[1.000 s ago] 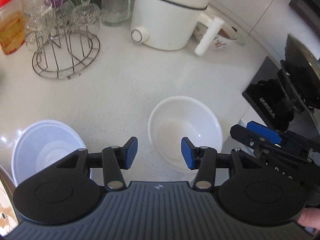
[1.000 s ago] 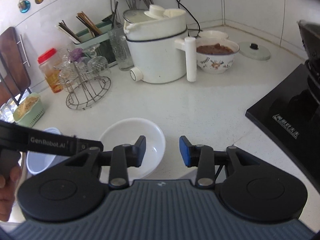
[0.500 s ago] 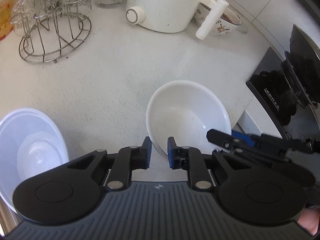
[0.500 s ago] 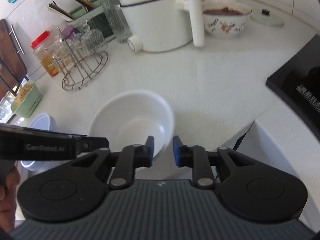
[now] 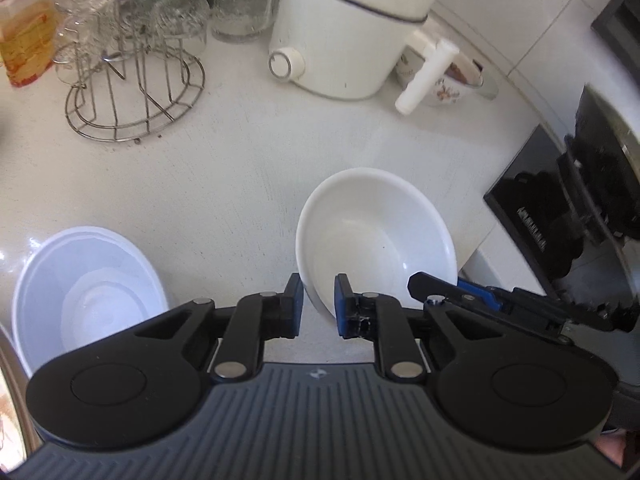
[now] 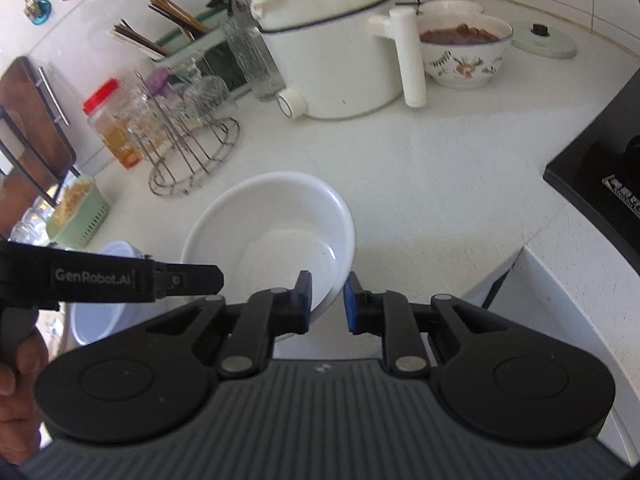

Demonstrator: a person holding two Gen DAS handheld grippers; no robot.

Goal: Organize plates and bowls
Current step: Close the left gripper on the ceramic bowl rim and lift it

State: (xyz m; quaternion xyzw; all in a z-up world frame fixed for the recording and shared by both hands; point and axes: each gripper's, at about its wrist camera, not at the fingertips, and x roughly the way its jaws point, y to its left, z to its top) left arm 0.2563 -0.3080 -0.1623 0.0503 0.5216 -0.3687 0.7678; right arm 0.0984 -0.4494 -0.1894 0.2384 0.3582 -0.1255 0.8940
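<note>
A white bowl (image 5: 376, 236) is held over the white counter near its front edge; it also shows in the right wrist view (image 6: 272, 236). My left gripper (image 5: 319, 304) is shut on the bowl's near left rim. My right gripper (image 6: 327, 300) is shut on the bowl's near right rim. The bowl looks slightly tilted and lifted. A pale blue-white bowl (image 5: 88, 292) sits on the counter to the left, partly hidden in the right wrist view (image 6: 100, 312) behind my left gripper.
A wire glass rack (image 5: 132, 92) and a red-lidded jar (image 5: 24, 28) stand at the back left. A white electric pot (image 5: 348, 36) and a patterned bowl of food (image 6: 466, 50) stand behind. A black stove (image 5: 560, 208) is on the right.
Both grippers went from open to shut on the white bowl's rim. The bowl has since risen slightly and both views have pulled back.
</note>
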